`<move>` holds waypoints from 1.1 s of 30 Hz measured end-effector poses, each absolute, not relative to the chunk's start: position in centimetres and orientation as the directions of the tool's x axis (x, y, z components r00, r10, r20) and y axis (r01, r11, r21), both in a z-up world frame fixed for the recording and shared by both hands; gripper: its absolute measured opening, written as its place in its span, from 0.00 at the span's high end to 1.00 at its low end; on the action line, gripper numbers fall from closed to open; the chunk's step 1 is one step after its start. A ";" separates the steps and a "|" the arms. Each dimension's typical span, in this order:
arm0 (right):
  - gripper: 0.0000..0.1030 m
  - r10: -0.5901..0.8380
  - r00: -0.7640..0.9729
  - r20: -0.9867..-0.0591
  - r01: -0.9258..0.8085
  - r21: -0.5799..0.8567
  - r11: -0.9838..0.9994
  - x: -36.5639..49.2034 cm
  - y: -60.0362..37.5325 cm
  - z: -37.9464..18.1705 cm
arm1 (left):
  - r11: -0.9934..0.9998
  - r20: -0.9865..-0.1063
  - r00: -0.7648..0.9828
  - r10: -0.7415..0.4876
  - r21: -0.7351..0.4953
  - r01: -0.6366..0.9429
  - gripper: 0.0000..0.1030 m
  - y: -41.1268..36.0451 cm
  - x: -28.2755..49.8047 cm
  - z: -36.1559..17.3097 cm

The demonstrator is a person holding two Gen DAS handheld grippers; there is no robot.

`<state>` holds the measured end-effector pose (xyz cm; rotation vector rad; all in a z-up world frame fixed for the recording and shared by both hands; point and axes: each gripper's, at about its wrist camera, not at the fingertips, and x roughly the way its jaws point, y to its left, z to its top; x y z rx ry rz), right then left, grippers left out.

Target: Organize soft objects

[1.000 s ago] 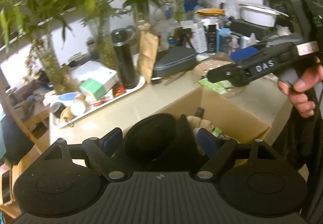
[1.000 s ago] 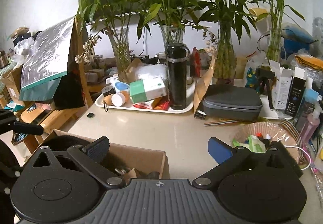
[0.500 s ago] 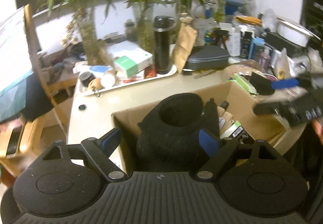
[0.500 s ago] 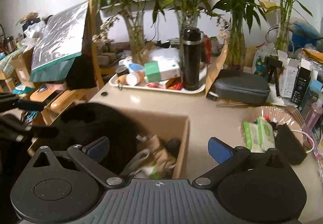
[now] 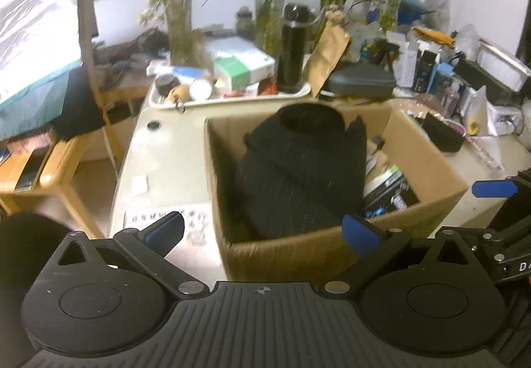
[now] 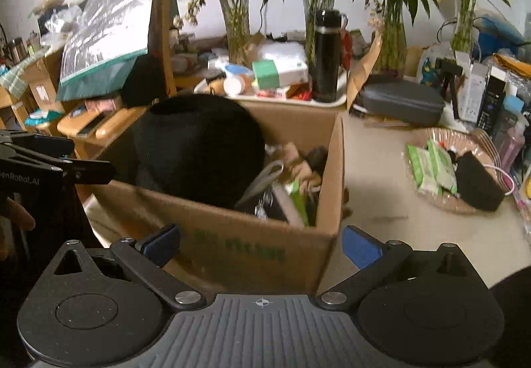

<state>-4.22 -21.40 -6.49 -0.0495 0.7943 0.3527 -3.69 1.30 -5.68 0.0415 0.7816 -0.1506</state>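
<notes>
A black knit hat lies in the left part of an open cardboard box on the beige table; it also shows in the right wrist view. My left gripper is open and empty, drawn back above the box's near wall. My right gripper is open and empty, in front of the box. Small packets and scissors fill the box's right side.
A white tray with a black flask, boxes and jars stands behind. A grey case and a pink basket with green wipes lie right. Bamboo vases line the back. A wooden chair stands left.
The left gripper let go of the black hat, opened wide and drew back; the hat now rests in the box. The right gripper pulled back and lower, in front of the box.
</notes>
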 end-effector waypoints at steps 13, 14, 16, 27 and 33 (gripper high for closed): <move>0.00 0.258 0.632 -0.731 -0.345 0.032 0.938 -4.5 -20.0 -7.0 | 0.993 -0.751 0.653 -0.097 -0.026 0.118 0.00 2.0 -4.9 -6.7; 0.00 0.256 0.632 -0.731 -0.346 0.029 0.938 -4.5 -19.9 -7.0 | 0.993 -0.753 0.651 -0.096 -0.024 0.119 0.00 2.0 -4.9 -6.8; 0.00 0.252 0.630 -0.734 -0.348 0.023 0.937 -4.3 -19.8 -7.1 | 0.993 -0.756 0.648 -0.088 -0.013 0.118 0.00 2.0 -5.0 -6.8; 0.00 0.238 0.633 -0.737 -0.345 0.007 0.939 -4.3 -19.6 -7.2 | 0.991 -0.755 0.649 -0.097 -0.015 0.131 0.00 2.1 -5.1 -6.8; 0.00 0.237 0.635 -0.735 -0.341 0.010 0.940 -4.2 -19.7 -7.2 | 0.992 -0.756 0.648 -0.091 -0.014 0.123 0.00 2.1 -5.0 -6.8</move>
